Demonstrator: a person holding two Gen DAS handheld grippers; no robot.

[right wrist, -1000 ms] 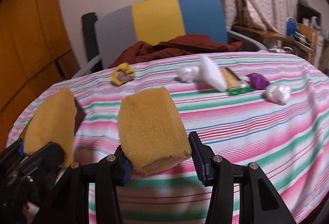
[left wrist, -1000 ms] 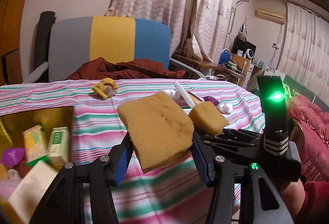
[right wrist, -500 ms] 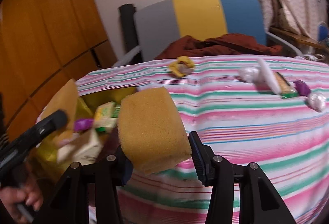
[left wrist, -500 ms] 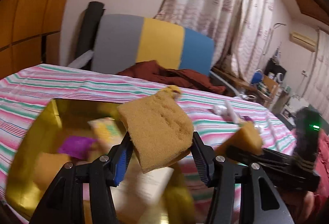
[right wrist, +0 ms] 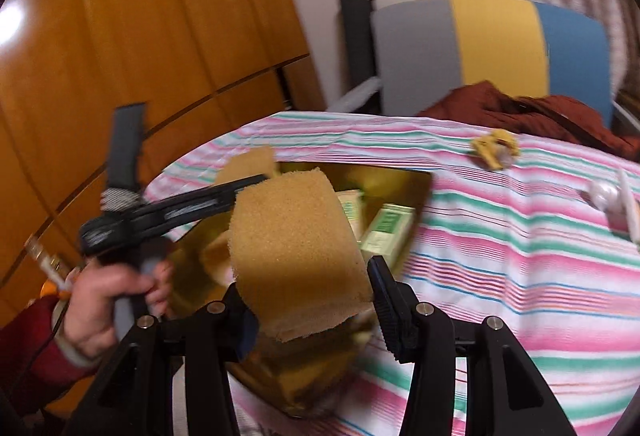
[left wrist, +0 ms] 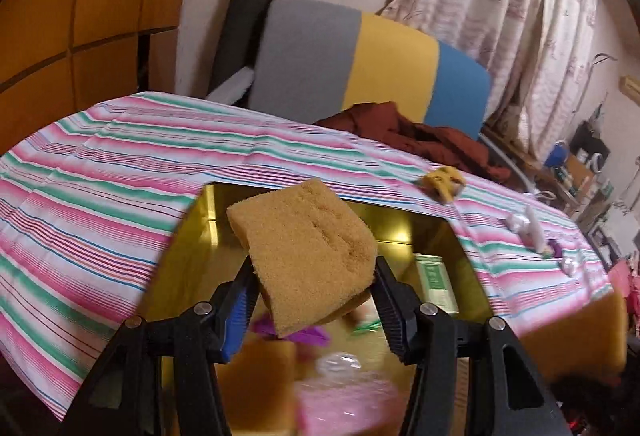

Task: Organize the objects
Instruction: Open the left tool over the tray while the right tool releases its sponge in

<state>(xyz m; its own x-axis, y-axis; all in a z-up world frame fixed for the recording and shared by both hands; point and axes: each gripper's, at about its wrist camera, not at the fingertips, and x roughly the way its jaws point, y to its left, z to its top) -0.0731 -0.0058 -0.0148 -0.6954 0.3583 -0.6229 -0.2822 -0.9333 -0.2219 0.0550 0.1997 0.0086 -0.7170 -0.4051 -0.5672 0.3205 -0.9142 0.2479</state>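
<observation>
My left gripper (left wrist: 312,300) is shut on a yellow sponge (left wrist: 304,252) and holds it above a gold tray (left wrist: 200,236) on the striped table. The tray holds green boxes (left wrist: 434,282), a purple wrapper (left wrist: 304,334), another sponge (left wrist: 256,376) and a clear packet. My right gripper (right wrist: 308,300) is shut on a second yellow sponge (right wrist: 292,240), above the tray's near edge (right wrist: 416,191). The left gripper (right wrist: 256,165) with its sponge shows at the left of the right wrist view, over the tray.
A yellow wrapper (left wrist: 442,183) (right wrist: 496,151), a white tube (left wrist: 534,232) (right wrist: 628,203) and small wrapped items (left wrist: 568,266) lie on the striped cloth (left wrist: 100,171) to the right. A grey, yellow and blue chair (left wrist: 360,67) with red cloth stands behind the table. Wooden panels are at the left.
Both grippers swung left with their sponges, from over the open cloth to over the gold tray. The tray now fills the near view under both.
</observation>
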